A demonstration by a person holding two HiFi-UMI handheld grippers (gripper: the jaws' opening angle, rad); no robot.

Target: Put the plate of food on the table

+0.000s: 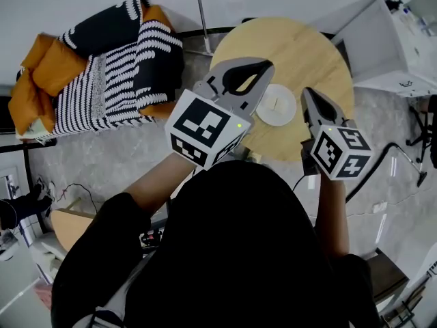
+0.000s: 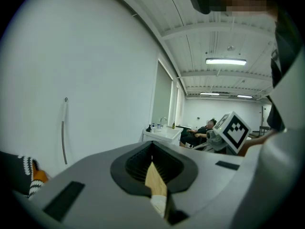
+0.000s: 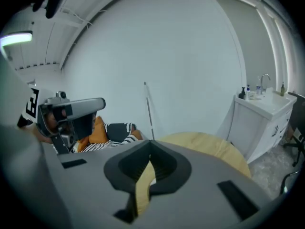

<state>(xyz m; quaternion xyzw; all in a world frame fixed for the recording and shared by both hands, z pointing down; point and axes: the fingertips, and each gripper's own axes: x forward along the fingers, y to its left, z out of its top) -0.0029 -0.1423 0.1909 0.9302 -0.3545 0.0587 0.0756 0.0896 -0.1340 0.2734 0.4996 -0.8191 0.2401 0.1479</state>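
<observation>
A small white plate [image 1: 276,105] with a pale piece of food on it sits on the round wooden table [image 1: 300,53], toward its near edge. My left gripper [image 1: 265,67] hovers just left of the plate, its jaws together and empty. My right gripper [image 1: 308,94] hangs just right of the plate, also shut with nothing in it. In the left gripper view the left gripper [image 2: 152,144] shows its tips meeting, with a sliver of wood and white below. The right gripper view shows the right gripper [image 3: 151,142] closed over the table [image 3: 209,144].
A sofa [image 1: 102,67] with a black-and-white striped blanket and orange cushions stands left of the table. A white cabinet [image 1: 399,46] with a sink is at the right. A thin lamp pole [image 1: 201,16] rises behind the table. A black cable [image 1: 382,162] lies on the floor.
</observation>
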